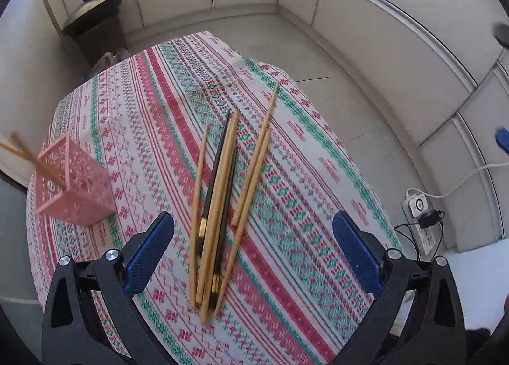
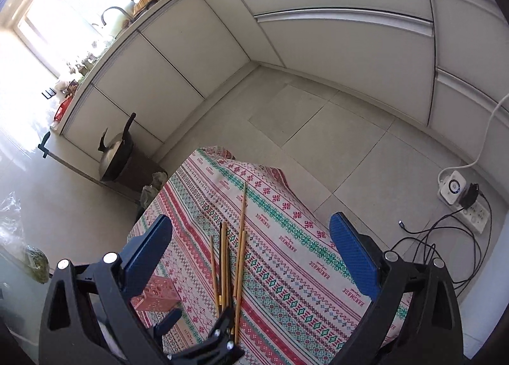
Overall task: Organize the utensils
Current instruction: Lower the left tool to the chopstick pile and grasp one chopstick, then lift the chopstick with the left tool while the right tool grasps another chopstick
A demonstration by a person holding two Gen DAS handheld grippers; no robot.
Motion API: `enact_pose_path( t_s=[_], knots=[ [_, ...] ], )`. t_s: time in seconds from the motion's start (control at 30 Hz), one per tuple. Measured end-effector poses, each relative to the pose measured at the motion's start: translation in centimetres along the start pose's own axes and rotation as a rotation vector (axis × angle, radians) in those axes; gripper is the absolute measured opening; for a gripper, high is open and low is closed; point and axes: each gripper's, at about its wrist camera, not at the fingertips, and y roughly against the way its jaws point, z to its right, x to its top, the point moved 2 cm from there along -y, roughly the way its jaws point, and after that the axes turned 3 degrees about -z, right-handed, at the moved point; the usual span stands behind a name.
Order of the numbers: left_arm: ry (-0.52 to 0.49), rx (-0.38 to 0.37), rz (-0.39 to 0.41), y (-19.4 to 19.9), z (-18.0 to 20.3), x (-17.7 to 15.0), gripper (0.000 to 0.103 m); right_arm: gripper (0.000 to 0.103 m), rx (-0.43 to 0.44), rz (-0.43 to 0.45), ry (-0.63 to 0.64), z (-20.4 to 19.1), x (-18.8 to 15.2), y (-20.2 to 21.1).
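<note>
Both grippers, left [image 1: 253,228] and right [image 2: 251,237], tilt down over the chopsticks [image 1: 219,206], jaws wide, empty

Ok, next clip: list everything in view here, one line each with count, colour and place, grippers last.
tablecloth: one, red, green and white pattern, covering the table.
chopsticks on the cloth: about seven in a loose bundle, mostly light wood, at least one dark with gold bands, mid-table.
pink holder: one, pink lattice, left side of the table, two wooden chopsticks standing in it.
wok: one, dark with a lid, on a dark stand by the cabinets.
power strip: one, white, on the floor at right, cables plugged in.
left gripper: black with blue pads, open over the bundle.
right gripper: same, open, empty.
</note>
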Motion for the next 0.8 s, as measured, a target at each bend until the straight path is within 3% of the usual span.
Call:
enact_pose_path(
  t_s=[0.07, 0.27, 0.33, 0.4, 0.47, 0.57, 0.63, 0.8],
  knots=[
    [0.042, 0.026, -0.011, -1.4, -1.2, 2.6, 0.096, 0.096, 0.022, -0.035, -0.029, 0.3, 0.1, -0.6],
    [0.214, 0.005, -0.134, -6.2, -6.2, 8.1, 0.091, 0.096, 0.050, -0.120, -0.053, 0.8, 0.1, -2.4],
    [0.243, -0.017, -0.190, -7.7, -7.0, 8.6, 0.070, 0.096, 0.053, -0.138, -0.059, 0.9, 0.2, -2.8],
    [0.242, -0.030, -0.240, -9.4, -7.2, 8.9, 0.057, 0.096, 0.046, -0.149, -0.071, 1.4, 0.3, -3.2],
    [0.212, 0.004, -0.249, -10.2, -7.0, 8.9, 0.054, 0.096, 0.041, -0.161, -0.090, 1.8, 0.4, -3.7],
    [0.195, 0.023, -0.255, -11.2, -7.0, 8.8, 0.042, 0.096, 0.033, -0.179, -0.100, 2.3, 0.5, -4.2],
    [0.198, 0.019, -0.272, -11.9, -7.0, 8.7, 0.029, 0.096, 0.025, -0.181, -0.098, 2.3, 0.5, -4.3],
    [0.157, 0.062, -0.259, -13.2, -6.5, 8.1, 0.013, 0.096, 0.018, -0.188, -0.084, 2.1, 0.2, -4.5]
  ],
)
